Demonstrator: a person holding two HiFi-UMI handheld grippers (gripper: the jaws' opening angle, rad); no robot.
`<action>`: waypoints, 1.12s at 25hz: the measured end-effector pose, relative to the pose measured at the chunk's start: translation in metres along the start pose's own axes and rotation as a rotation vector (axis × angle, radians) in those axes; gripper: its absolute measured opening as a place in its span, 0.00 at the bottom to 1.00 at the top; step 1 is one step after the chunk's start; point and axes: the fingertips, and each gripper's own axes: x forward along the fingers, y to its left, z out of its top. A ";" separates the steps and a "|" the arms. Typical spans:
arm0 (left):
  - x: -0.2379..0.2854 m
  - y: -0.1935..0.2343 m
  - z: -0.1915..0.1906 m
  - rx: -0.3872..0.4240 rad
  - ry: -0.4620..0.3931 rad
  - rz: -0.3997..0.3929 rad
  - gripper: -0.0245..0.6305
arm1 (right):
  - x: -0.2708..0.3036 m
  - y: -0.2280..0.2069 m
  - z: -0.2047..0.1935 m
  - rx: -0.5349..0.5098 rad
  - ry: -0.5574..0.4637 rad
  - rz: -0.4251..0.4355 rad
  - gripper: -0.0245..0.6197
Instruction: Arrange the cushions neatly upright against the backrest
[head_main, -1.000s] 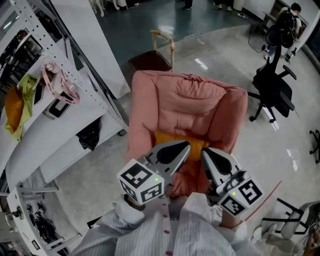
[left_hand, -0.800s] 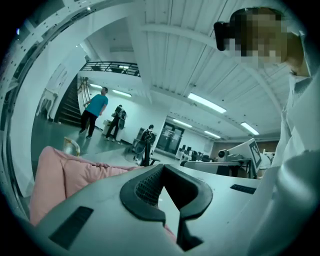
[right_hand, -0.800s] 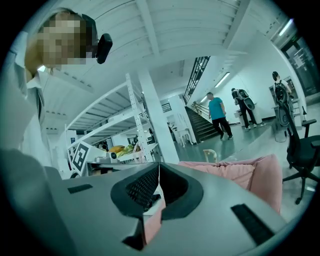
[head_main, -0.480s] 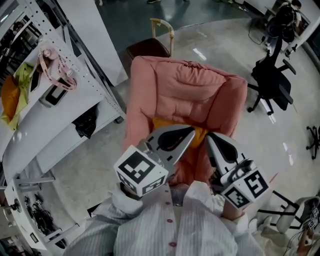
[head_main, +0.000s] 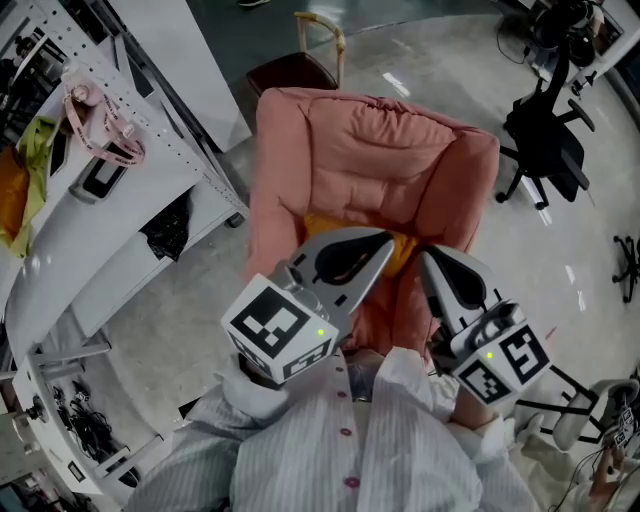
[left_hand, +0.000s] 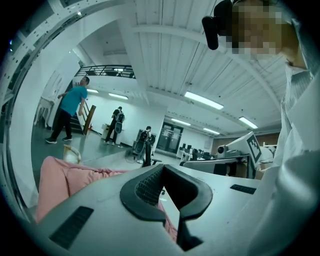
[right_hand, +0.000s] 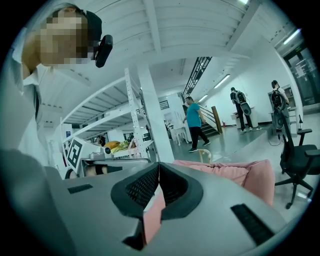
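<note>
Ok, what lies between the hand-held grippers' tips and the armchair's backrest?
An orange cushion, at the foot of the pink backrest; the head view shows it, partly hidden.

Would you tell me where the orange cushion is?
In the head view's centre, the orange cushion sits in the pink armchair, at the foot of its backrest.

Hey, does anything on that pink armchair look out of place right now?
The orange cushion lies low in the pink armchair, apparently slumped rather than upright against the backrest. Only part of it shows. Nothing else looks odd.
</note>
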 end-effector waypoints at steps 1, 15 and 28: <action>0.000 0.000 0.000 0.001 0.001 -0.001 0.05 | 0.001 0.000 -0.001 -0.001 0.004 0.001 0.06; 0.000 -0.001 -0.006 -0.014 0.026 -0.006 0.05 | 0.006 0.003 -0.009 -0.002 0.044 0.008 0.06; -0.002 -0.014 -0.025 -0.017 0.059 -0.034 0.05 | -0.013 0.002 -0.029 0.034 0.052 -0.054 0.06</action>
